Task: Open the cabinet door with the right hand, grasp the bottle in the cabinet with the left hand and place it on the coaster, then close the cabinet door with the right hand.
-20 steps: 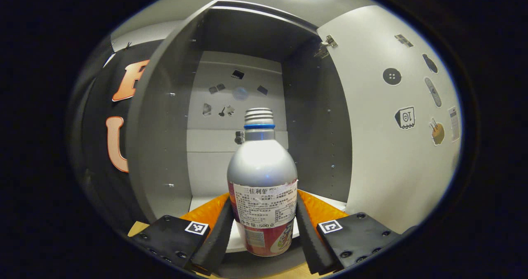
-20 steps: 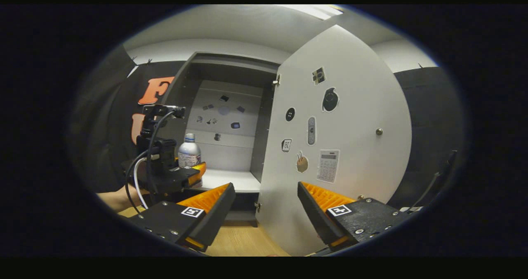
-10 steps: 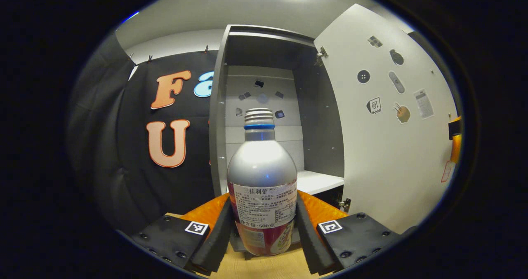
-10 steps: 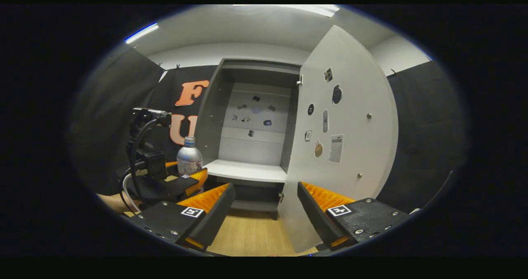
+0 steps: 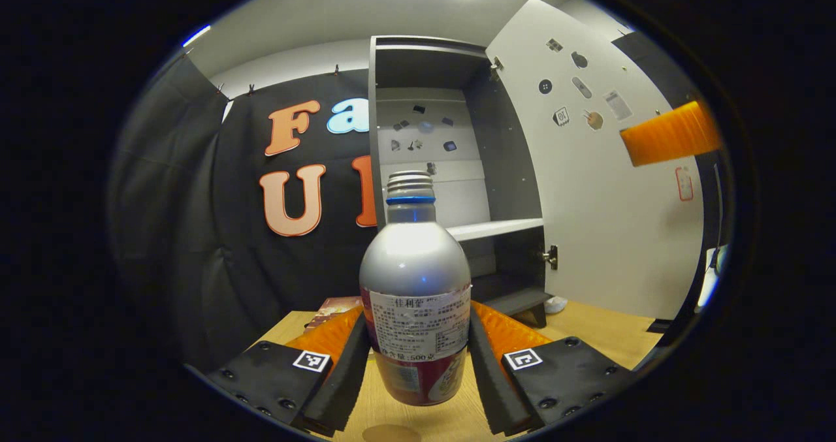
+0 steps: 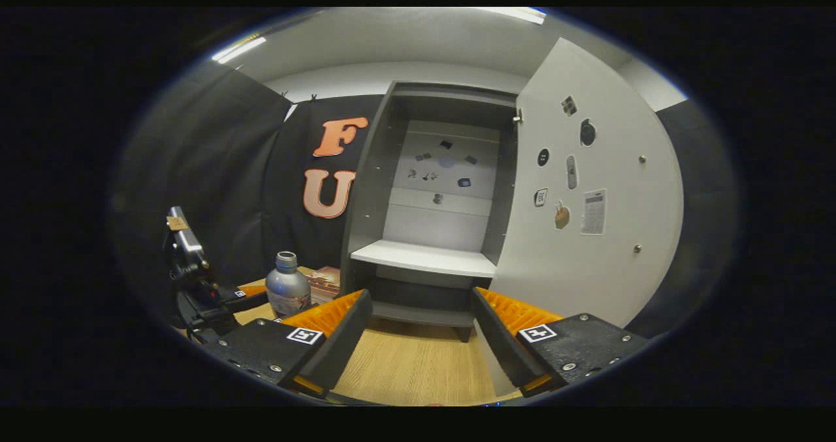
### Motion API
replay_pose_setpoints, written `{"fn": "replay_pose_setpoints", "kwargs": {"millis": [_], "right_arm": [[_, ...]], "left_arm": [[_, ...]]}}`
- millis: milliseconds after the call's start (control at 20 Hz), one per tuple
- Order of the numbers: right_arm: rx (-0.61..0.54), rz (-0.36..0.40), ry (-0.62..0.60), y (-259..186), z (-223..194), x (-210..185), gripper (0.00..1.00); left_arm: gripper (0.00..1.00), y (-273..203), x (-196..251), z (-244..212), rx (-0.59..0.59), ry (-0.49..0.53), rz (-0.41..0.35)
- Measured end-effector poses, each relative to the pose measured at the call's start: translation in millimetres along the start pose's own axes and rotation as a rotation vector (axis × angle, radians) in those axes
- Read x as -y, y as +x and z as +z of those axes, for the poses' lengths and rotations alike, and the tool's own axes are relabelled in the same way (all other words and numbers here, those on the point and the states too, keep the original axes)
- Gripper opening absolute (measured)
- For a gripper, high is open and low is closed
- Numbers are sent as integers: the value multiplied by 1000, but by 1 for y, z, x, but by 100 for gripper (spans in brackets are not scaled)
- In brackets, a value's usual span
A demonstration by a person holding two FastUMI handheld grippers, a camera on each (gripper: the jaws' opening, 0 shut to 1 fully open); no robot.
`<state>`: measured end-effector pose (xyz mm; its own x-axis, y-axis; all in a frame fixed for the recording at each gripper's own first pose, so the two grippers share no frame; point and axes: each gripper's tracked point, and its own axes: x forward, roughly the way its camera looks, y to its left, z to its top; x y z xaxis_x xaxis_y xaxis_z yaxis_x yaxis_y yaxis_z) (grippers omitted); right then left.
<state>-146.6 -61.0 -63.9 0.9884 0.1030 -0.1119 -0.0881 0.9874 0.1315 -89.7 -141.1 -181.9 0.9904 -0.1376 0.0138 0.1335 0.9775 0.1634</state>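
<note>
We see the left gripper [image 5: 415, 363] built of flat black plates studded with dark screws; each plate bears a small square black-and-white marker; its fingers [image 5: 341, 380] are wedge-shaped with ribbed inner faces; the right gripper [image 6: 421, 337] shows matching plates, screws and markers.

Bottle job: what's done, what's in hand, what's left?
Done: cabinet door stands open, shelf bare. In hand: left gripper clamps the bottle above the table. Left: set it on the coaster, then the open right gripper shuts the door.
</note>
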Motion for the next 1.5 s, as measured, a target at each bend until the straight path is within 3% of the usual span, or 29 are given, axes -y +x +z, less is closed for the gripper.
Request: {"fn": "replay_pose_setpoints", "kwargs": {"millis": [300, 650, 1150, 1500], "right_arm": [[-34, -7, -4, 8, -21, -22, 93], [-106, 3, -24, 24, -45, -51, 94], [-172, -4, 35, 31, -63, -67, 94], [-172, -8, 54, 34, -58, -71, 94]], "left_arm": [[82, -24, -16, -92, -115, 5, -11], [82, -18, -37, -155, -155, -29, 14], [82, -21, -52, -182, -178, -62, 34], [87, -25, -54, -187, -221, -44, 16]]}}
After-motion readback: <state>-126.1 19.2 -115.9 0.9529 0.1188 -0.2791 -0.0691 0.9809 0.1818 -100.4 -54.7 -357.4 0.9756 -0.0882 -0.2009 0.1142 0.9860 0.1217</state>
